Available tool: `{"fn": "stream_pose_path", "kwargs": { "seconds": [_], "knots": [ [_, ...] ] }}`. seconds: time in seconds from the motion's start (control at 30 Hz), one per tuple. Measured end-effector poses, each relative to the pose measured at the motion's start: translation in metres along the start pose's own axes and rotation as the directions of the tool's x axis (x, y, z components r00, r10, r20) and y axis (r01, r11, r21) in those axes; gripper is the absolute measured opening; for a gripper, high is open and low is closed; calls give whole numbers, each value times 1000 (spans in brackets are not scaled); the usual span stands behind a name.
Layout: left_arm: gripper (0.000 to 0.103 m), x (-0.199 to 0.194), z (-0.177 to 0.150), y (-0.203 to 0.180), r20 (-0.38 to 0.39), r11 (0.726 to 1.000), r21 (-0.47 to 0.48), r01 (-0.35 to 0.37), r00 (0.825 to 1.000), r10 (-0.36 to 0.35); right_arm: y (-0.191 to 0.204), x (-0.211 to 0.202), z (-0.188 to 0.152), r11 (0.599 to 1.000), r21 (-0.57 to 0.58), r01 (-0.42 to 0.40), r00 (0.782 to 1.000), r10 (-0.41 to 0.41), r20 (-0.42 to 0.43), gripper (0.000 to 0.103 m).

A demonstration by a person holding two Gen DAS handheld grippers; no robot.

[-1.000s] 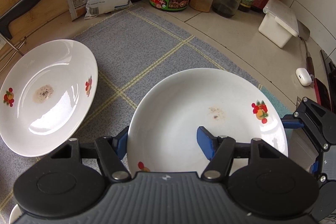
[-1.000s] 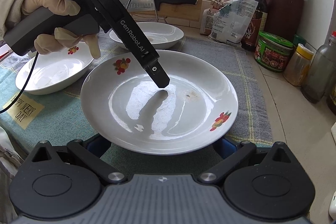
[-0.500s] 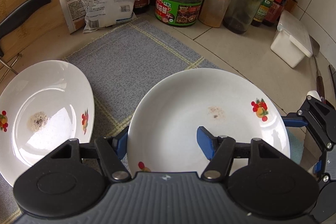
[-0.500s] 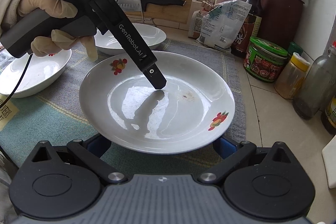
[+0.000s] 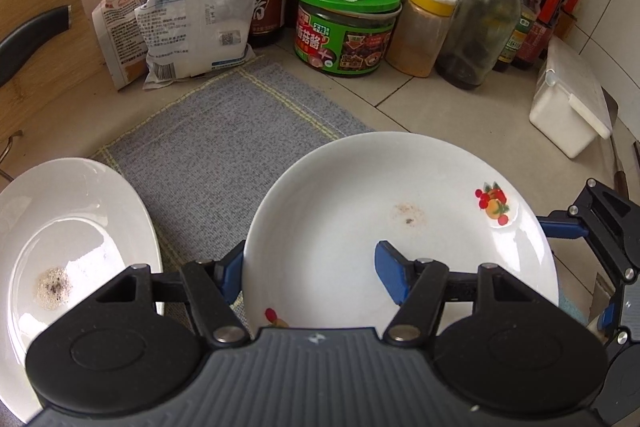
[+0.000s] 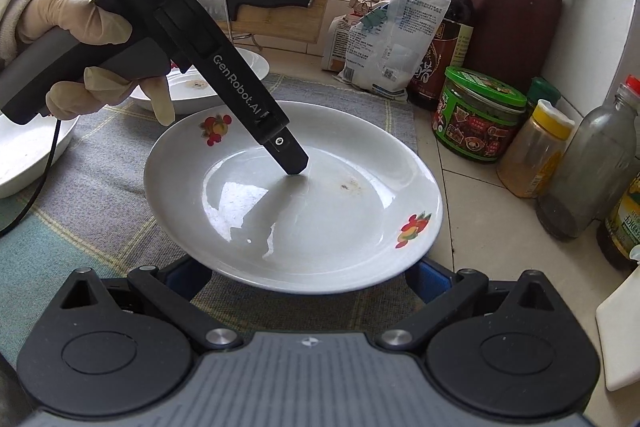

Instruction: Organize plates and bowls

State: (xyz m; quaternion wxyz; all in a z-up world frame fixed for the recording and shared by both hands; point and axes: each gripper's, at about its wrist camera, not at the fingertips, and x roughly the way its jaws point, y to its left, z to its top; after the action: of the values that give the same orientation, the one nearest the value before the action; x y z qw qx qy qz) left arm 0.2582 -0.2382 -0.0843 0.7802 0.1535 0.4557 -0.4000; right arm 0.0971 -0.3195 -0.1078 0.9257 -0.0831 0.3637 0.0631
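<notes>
The plate hangs over the grey mat and the bare bench beside it, toward the bench's back edge. The left gripper pinches its rim. One blue pad lies on the plate's inner face, while the other is half hidden behind the rim. From the right wrist only the upper finger shows, its tip down in the plate's well. A gloved hand grips the handle.

The right gripper has its jaws spread wide at the plate's near rim, which covers both pads. I cannot tell whether they press on it or merely stand beneath.

A second plate, with a speckled smear, is cut off by the picture's left edge and by the left gripper's body. A bowl shows only as a sliver.

Against a second ago, the plate sits the same in both grips. The second plate has slid further out of view. The green-lidded jar and the bags at the back edge loom closer.
</notes>
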Motion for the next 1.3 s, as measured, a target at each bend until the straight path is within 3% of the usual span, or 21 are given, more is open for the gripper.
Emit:
{"fn": "stream_pose_path", "kwargs": {
  "seconds": [0.6, 0.77, 0.87, 1.1, 1.3],
  "knots": [
    [65, 12, 3, 0, -1, 1000, 4, -18, 1000, 18, -4, 14, -1, 1000, -10, 29, 999, -29, -16, 103],
    [75, 5, 0, -4, 15, 999, 15, -36, 999, 35, -3, 12, -4, 1000, 3, 18, 999, -18, -26, 103],
    [81, -4, -4, -8, 39, 998, 16, -57, 998, 56, -1, 8, -4, 999, 3, 35, 999, -35, -29, 103],
    [82, -39, -16, -20, 99, 995, 5, -100, 990, 99, 5, -18, -5, 998, 49, 49, 999, -49, -1, 103],
    [90, -84, -35, -42, 189, 989, -7, -148, 971, 146, 20, -46, -6, 997, 59, 44, 998, -47, 40, 103]
  ]
}}
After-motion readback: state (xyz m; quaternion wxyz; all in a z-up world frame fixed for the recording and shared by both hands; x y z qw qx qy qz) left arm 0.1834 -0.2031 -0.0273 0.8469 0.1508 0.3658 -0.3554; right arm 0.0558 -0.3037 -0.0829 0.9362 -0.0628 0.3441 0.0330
